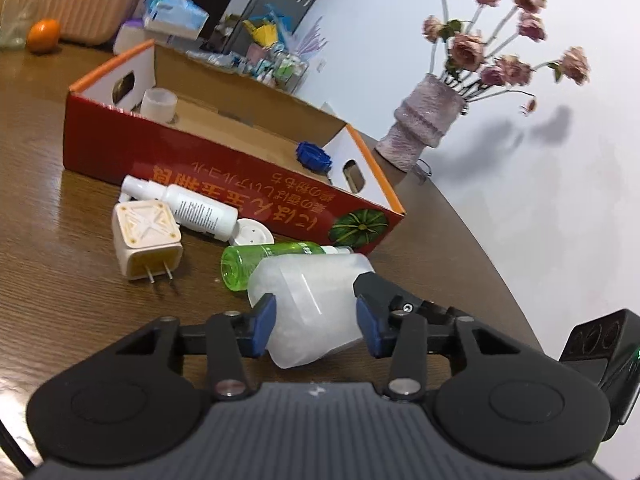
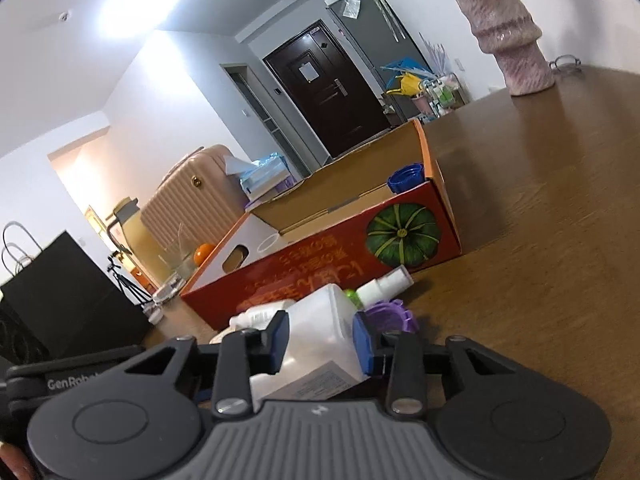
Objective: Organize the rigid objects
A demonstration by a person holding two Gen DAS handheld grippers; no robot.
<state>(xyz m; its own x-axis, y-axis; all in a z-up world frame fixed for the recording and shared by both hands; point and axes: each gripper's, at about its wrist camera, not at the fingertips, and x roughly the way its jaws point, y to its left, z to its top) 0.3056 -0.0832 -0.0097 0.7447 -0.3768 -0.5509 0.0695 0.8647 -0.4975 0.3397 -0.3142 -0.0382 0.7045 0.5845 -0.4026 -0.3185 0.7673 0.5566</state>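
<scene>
- The left tool pinched a frosted translucent plastic bottle low over the table.
- The right tool clamped the same bottle.
- The red cardboard box sat open beyond on the wood-grain surface.
</scene>
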